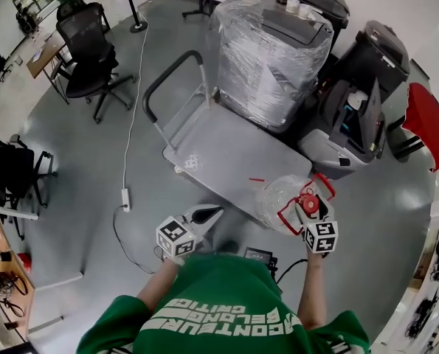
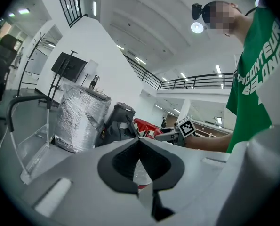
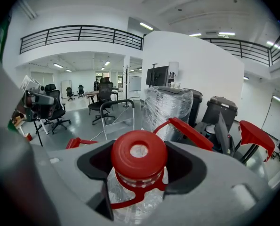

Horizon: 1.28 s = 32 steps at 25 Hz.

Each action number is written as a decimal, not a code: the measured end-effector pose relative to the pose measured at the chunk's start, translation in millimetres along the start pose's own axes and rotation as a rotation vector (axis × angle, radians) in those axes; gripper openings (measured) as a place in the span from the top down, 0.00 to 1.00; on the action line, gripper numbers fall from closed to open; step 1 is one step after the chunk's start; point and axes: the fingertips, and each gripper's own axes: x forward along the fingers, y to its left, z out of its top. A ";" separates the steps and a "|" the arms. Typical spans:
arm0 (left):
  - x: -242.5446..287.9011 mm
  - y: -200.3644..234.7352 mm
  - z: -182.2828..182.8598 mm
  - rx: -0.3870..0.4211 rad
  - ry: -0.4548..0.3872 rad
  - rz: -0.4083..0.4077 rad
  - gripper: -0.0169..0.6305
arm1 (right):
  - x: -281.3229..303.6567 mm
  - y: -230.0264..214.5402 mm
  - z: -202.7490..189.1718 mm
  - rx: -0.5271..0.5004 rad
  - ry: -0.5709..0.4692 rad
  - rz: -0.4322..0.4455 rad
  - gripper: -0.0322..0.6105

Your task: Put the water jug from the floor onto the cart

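White capitals on the green shirt: "CONTEUR" above "BELONG" in the left gripper view, both words cut off at the edges. Same print upside down on the shirt in the head view, with an unclear third line.

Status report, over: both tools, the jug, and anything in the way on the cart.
Right tool shut on neck of water jug. Left tool shut, empty. Jug at near edge of cart. Wrapped load at far end.
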 end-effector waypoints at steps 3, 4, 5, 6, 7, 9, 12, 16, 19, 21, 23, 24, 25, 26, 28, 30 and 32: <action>3.2 10.1 -2.3 -0.017 0.002 -0.013 0.96 | 5.1 -1.2 -4.7 0.000 0.028 -0.011 0.48; 3.8 14.0 -1.3 -0.015 0.002 -0.019 0.96 | 7.9 -1.2 -5.5 0.004 0.034 -0.016 0.48; 3.8 18.6 0.8 -0.013 0.002 -0.024 0.96 | 10.8 -0.8 -5.6 0.009 0.039 -0.020 0.48; 3.5 23.9 3.4 -0.013 0.001 -0.028 0.96 | 13.7 0.1 -5.2 0.015 0.043 -0.024 0.48; 2.8 29.5 5.9 -0.015 0.001 -0.030 0.96 | 16.2 1.0 -4.7 0.021 0.049 -0.029 0.48; 2.2 40.3 10.7 -0.021 0.003 -0.034 0.96 | 20.8 2.1 -3.4 0.035 0.059 -0.039 0.48; 5.8 56.2 21.0 -0.010 0.010 -0.053 0.96 | 30.7 1.5 2.7 0.057 0.059 -0.058 0.48; 8.9 74.4 36.5 0.005 0.012 -0.079 0.96 | 42.8 4.1 14.7 0.083 0.052 -0.076 0.48; 14.5 89.7 44.9 0.009 0.005 -0.087 0.96 | 55.8 4.4 26.5 0.085 0.045 -0.075 0.48; 21.3 97.9 50.7 0.009 0.002 -0.097 0.96 | 62.9 1.5 33.1 0.083 0.043 -0.076 0.48; 24.8 104.0 56.2 0.009 -0.001 -0.113 0.96 | 68.1 -0.1 38.8 0.085 0.041 -0.080 0.48; 24.9 107.3 58.8 0.010 -0.002 -0.120 0.96 | 71.2 0.1 42.1 0.087 0.040 -0.082 0.48; 24.5 111.1 61.4 0.011 -0.004 -0.125 0.96 | 74.9 0.6 45.9 0.088 0.040 -0.085 0.48; 24.4 115.3 64.3 0.013 -0.005 -0.130 0.96 | 79.2 0.8 50.1 0.086 0.040 -0.088 0.48; 25.2 122.2 71.4 0.018 -0.011 -0.139 0.96 | 88.2 -0.4 58.3 0.078 0.041 -0.094 0.48; 25.4 125.9 77.0 0.018 -0.016 -0.149 0.96 | 95.4 -2.7 64.2 0.068 0.045 -0.099 0.48; 24.4 130.1 79.6 0.014 -0.015 -0.156 0.96 | 102.4 -5.2 68.4 0.063 0.050 -0.107 0.48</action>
